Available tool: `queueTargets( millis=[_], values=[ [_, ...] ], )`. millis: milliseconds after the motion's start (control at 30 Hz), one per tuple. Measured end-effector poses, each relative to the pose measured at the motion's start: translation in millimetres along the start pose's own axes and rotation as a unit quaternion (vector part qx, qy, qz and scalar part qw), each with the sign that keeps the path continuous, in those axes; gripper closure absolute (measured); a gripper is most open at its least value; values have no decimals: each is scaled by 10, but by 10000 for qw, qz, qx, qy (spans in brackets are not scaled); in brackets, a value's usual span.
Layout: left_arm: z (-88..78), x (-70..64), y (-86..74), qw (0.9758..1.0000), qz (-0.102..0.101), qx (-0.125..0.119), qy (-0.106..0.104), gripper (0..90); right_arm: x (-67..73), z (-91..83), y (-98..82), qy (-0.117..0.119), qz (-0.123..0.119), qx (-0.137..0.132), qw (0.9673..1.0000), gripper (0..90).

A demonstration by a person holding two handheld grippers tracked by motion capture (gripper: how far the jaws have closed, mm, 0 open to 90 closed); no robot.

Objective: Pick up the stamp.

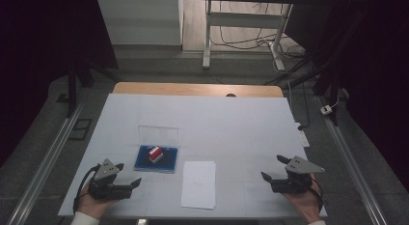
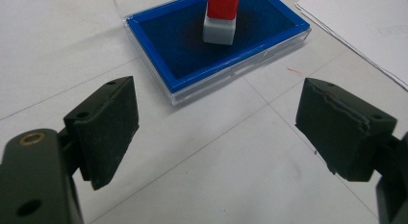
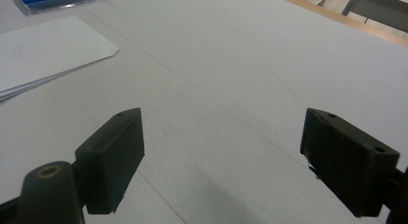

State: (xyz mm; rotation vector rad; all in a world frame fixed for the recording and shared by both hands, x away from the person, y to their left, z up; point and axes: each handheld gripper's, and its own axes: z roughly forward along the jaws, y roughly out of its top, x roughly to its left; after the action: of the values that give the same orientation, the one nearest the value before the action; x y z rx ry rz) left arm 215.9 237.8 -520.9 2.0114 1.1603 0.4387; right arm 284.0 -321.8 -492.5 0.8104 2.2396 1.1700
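A blue ink pad (image 1: pixel 155 159) (image 2: pixel 216 41) lies in a clear case with its lid (image 1: pixel 158 134) standing open behind it. A red and white stamp (image 1: pixel 155 154) (image 2: pixel 221 17) stands on the pad. A small stack of white paper (image 1: pixel 198 183) (image 2: pixel 365 27) (image 3: pixel 43 51) lies just right of the pad. My left gripper (image 1: pixel 128 174) (image 2: pixel 216 137) rests near the table's front left, open, a little short of the pad. My right gripper (image 1: pixel 274 169) (image 3: pixel 221 161) sits open at the front right, over bare table.
The white table top (image 1: pixel 231 123) ends in a wooden strip (image 1: pixel 197 89) at the far side. Beyond it stand a desk frame (image 1: pixel 241 22) and cables on the floor. Rails (image 1: pixel 43 167) run along both sides of the table.
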Motion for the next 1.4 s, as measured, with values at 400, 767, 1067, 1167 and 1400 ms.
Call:
queueTargets(
  millis=[400, 767, 1067, 1167, 1400],
  values=[
    [-19, -15, -13, 10000, 2, -12, 64, 153, 27, 60, -3, 212, -12, 1, 9998, 187],
    [-45, -13, -21, 9999, 24, -43, 101, 162, 7, 98, -20, 159, 0, 6, 9999, 213],
    [-56, -11, 80, 9999, 45, -78, 118, 171, 28, 105, -32, 181, -14, 38, 9998, 223],
    [-64, -19, 118, 9999, 72, -79, 110, 173, 25, 103, -34, 185, -2, 14, 9998, 225],
    [-80, -29, 234, 9999, 107, -85, 85, 179, 48, 124, -46, 208, -11, 63, 9998, 231]
  ],
)
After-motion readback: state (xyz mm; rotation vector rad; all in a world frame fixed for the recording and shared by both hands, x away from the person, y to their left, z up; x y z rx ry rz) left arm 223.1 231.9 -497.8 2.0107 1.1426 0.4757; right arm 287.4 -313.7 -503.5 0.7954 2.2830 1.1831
